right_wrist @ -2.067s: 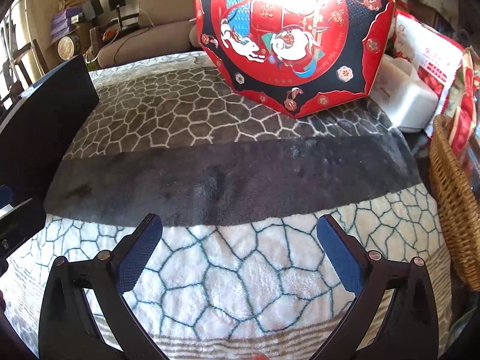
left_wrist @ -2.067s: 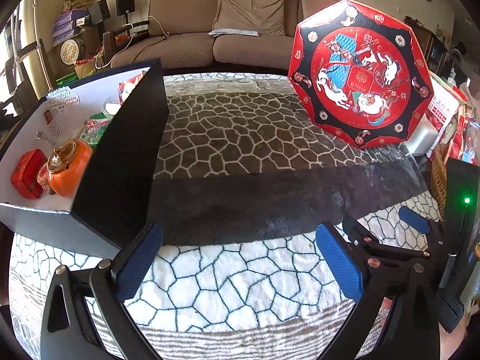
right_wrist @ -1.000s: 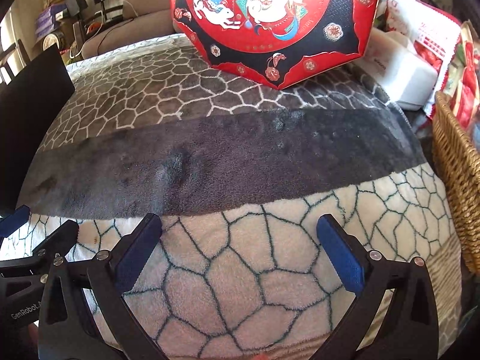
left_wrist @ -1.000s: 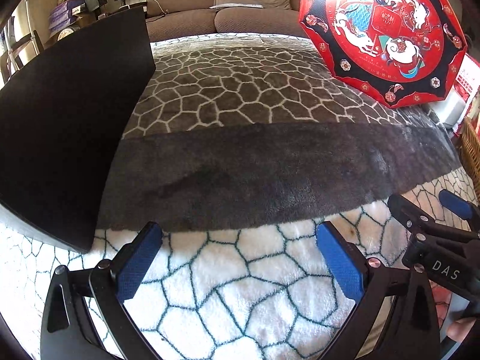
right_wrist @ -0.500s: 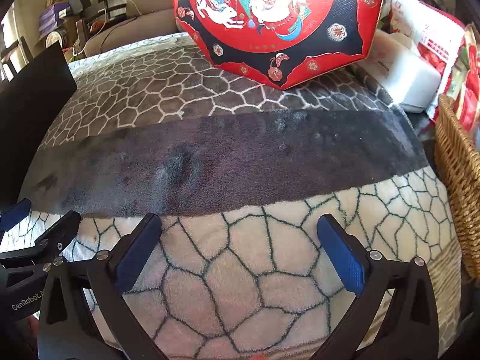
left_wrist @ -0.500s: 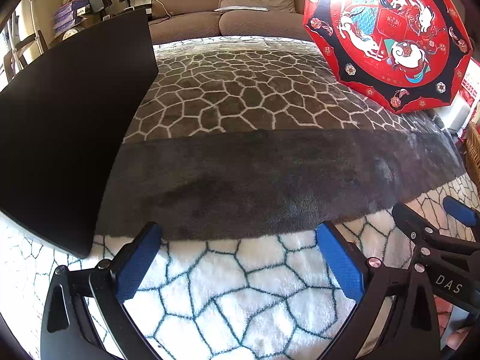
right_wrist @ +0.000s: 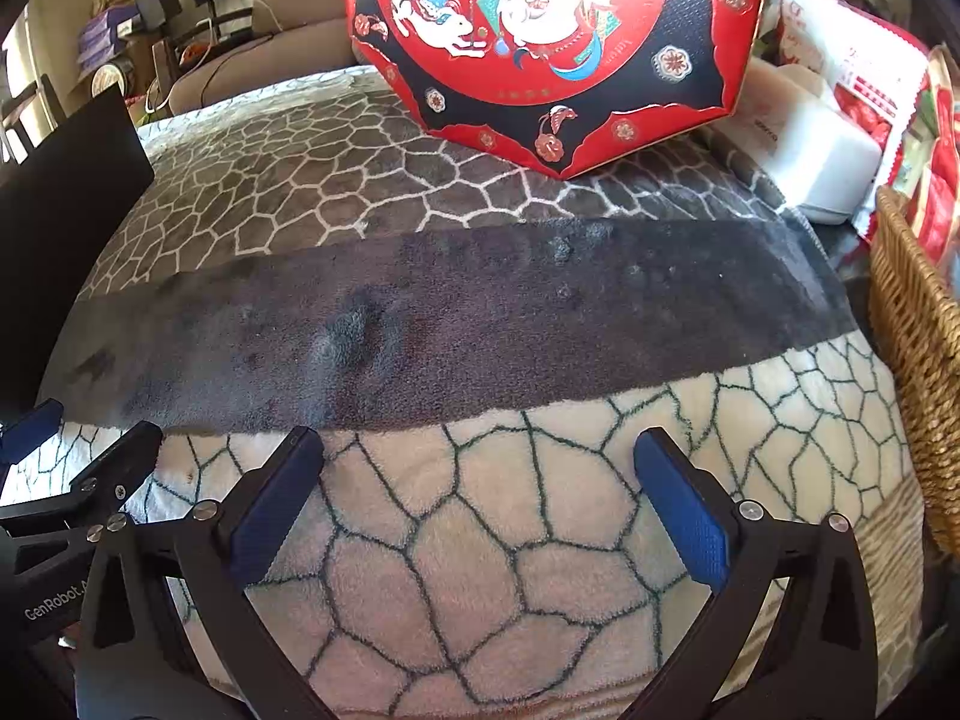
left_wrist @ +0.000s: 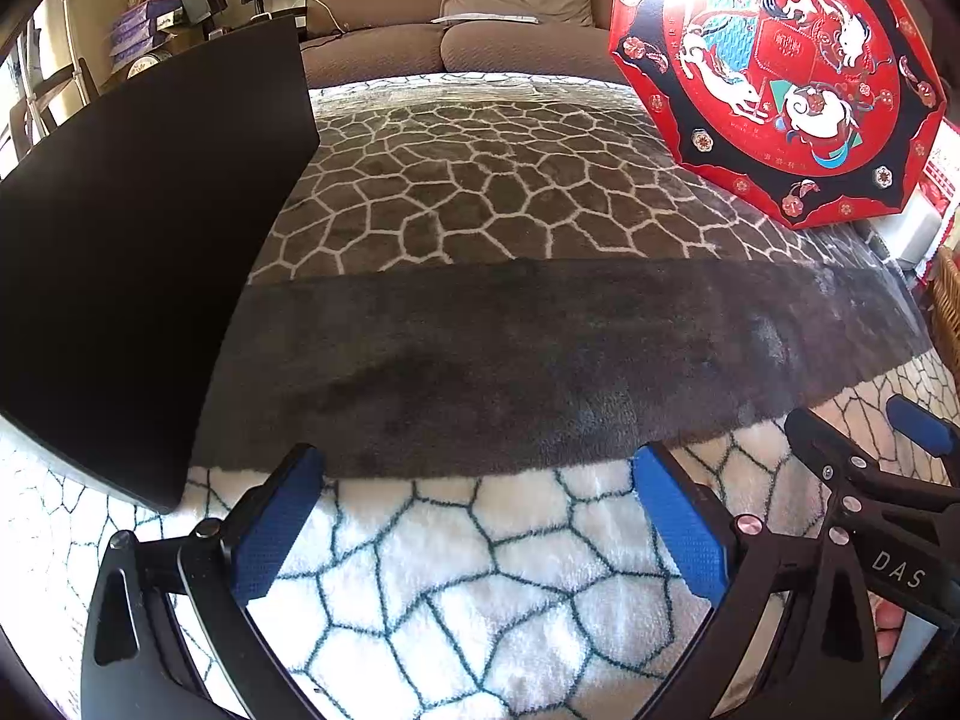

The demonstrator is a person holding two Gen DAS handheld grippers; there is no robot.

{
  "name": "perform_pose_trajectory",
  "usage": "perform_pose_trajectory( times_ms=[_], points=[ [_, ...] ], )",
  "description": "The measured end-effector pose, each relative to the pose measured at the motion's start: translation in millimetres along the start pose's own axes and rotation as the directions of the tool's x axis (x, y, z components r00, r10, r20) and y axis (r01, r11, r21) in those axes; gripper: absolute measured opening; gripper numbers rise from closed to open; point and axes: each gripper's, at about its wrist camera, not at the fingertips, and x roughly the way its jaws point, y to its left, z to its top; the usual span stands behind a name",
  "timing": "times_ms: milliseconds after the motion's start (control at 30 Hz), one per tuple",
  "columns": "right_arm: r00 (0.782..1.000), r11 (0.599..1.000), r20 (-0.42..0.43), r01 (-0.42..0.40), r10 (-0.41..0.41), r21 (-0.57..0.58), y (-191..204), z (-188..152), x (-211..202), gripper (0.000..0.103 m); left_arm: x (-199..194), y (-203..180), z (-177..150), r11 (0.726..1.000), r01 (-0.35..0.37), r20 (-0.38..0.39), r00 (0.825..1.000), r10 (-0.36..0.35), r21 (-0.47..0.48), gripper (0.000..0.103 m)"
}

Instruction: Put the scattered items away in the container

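The container is a black box standing at the left of the blanket; only its dark outer wall shows, and its inside is hidden. The same box shows at the left edge of the right wrist view. My left gripper is open and empty, low over the white part of the blanket, just right of the box's near corner. My right gripper is also open and empty over the white patterned area. Each gripper shows in the other's view: the right gripper and the left gripper. No loose items lie on the blanket.
A red octagonal gift box leans at the back right, also in the left view as the gift box. A white case and red packets sit behind a wicker basket at the right edge. A sofa stands beyond.
Over two seconds my left gripper dropped lower beside the box, so its white inside and the orange jar went out of sight. Both grippers stayed open and barely moved in the last half second.
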Motion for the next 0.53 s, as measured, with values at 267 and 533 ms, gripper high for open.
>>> perform_pose_trajectory(
  times_ms=[267, 533],
  points=[
    [1.000, 1.000, 0.000, 0.000, 0.000, 0.000, -0.4, 0.0, 0.0, 0.103, 0.3, 1.7, -0.3, 1.000, 0.001, 0.000, 1.000, -0.001, 0.000, 0.103],
    [1.000, 1.000, 0.000, 0.000, 0.000, 0.000, -0.4, 0.1, 0.1, 0.103, 0.3, 4.0, -0.3, 1.000, 0.007, 0.002, 1.000, -0.007, 0.000, 0.103]
  ],
)
